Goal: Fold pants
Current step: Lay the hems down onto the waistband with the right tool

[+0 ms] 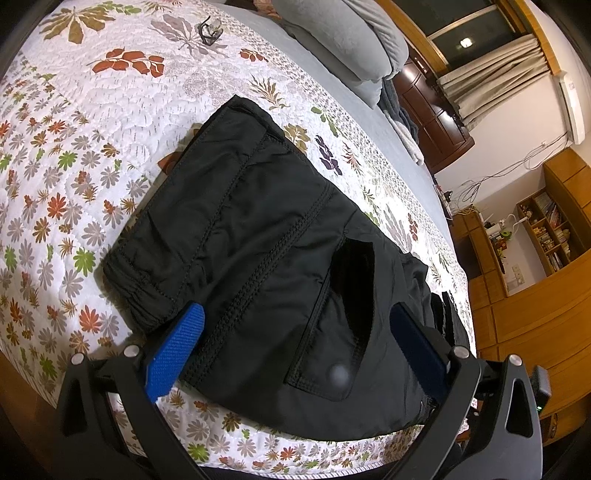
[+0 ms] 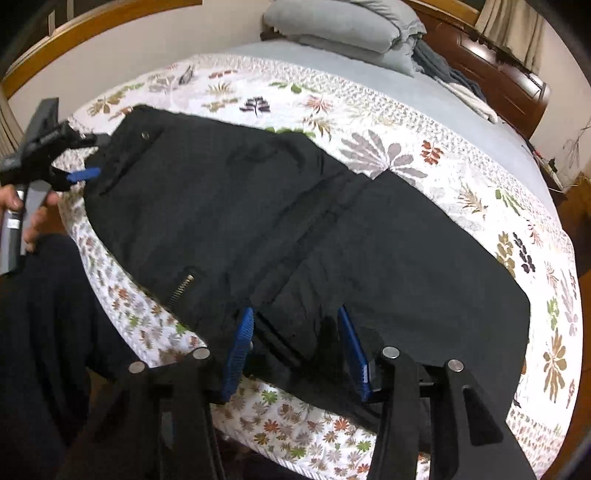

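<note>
The right gripper [image 2: 295,343] points steeply down at the near edge of the bed, its blue pads [image 2: 242,350] standing partly spread with black fabric lying between them; the pads do not appear to press on the cloth, so no grip is read here. The left gripper [image 1: 295,325] stands wide apart, one blue pad [image 1: 177,347] at the near hem and the other at the far side of the cloth, the garment spanning the gap without being pinched. In the right wrist view the left gripper [image 2: 86,162] sits at the far end of the garment, carried by a person's hand [image 2: 22,214]. The pants [image 2: 295,229] lie flat along the near side of the quilt [image 2: 406,155], already doubled into a long band, with a snap button and a zip visible near the waist end and a pocket opening in the left wrist view. Grey pillows [image 2: 343,29] lie well apart at the head of the bed. Judged from this layout, the lengthwise fold is complete and the crosswise fold is in hand. The next move calls for each gripper to close on a full thickness of the layered edge, since a partial bite would let the lower layer slip and spoil the alignment when one end is carried over the other.
</note>
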The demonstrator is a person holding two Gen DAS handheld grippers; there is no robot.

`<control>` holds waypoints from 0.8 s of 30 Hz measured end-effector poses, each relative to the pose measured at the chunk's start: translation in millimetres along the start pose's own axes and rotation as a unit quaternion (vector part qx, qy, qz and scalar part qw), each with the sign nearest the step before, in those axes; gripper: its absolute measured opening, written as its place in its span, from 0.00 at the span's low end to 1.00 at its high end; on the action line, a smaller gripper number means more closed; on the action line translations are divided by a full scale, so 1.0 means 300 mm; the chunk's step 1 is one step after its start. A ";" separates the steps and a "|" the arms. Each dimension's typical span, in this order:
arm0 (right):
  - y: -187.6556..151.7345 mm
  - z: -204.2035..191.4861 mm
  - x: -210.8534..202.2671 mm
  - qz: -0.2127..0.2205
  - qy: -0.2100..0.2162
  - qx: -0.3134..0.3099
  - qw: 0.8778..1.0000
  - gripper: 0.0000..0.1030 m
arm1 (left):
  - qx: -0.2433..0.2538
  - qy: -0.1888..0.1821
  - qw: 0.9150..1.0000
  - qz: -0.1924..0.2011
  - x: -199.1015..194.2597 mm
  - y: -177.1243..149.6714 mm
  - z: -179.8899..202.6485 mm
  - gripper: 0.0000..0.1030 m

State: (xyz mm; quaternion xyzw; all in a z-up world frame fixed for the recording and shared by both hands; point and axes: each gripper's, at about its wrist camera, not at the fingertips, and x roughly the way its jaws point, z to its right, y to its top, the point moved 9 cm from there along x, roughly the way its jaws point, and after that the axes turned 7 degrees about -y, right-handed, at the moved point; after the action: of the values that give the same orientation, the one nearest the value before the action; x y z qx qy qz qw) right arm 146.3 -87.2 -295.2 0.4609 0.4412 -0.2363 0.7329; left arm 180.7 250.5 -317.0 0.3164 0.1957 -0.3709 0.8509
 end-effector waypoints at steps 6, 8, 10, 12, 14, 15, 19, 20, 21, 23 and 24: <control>-0.022 -0.037 0.020 -0.013 0.019 -0.012 1.000 0.12 | -0.001 -0.001 1.000 0.000 -0.001 -0.008 0.005 0.97; -0.017 -0.042 0.000 -0.006 0.027 -0.011 1.000 0.10 | -0.001 -0.002 1.000 0.000 -0.003 -0.009 0.004 0.97; -0.022 -0.046 0.012 -0.011 0.030 -0.016 0.999 0.10 | -0.001 -0.001 1.000 0.000 -0.003 -0.008 0.003 0.97; -0.031 -0.052 0.033 -0.018 0.034 -0.017 0.999 0.10 | 0.000 0.000 1.000 -0.001 -0.004 -0.009 0.001 0.97; -0.027 -0.066 0.031 -0.012 0.036 -0.025 0.999 0.10 | 0.000 0.000 1.000 -0.001 -0.002 -0.012 0.003 0.97; -0.020 -0.070 0.023 -0.007 0.043 -0.024 0.999 0.10 | 0.000 0.000 1.000 -0.001 -0.002 -0.011 0.002 0.97; -0.038 -0.070 0.053 -0.032 0.061 -0.017 0.997 0.22 | 0.001 0.001 1.000 -0.002 0.002 -0.012 0.004 0.97; -0.036 -0.071 0.048 -0.030 0.065 -0.016 0.997 0.25 | 0.000 -0.001 1.000 -0.002 0.000 -0.010 0.004 0.97; -0.033 -0.075 0.040 -0.029 0.072 -0.015 0.997 0.32 | -0.003 -0.005 1.000 0.001 -0.006 -0.005 0.007 0.97; -0.019 -0.077 0.002 -0.024 0.091 -0.009 0.996 0.35 | -0.025 -0.011 0.999 0.023 -0.056 0.006 0.018 0.97; -0.007 -0.071 -0.023 -0.019 0.105 -0.001 0.994 0.35 | -0.037 -0.016 0.999 0.034 -0.080 0.009 0.020 0.97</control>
State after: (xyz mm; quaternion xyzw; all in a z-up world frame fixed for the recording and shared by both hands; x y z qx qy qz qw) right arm 132.1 -69.9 -294.1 0.4742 0.5242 -0.1999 0.6785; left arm 167.7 260.0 -298.1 0.2852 0.1844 -0.3391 0.8773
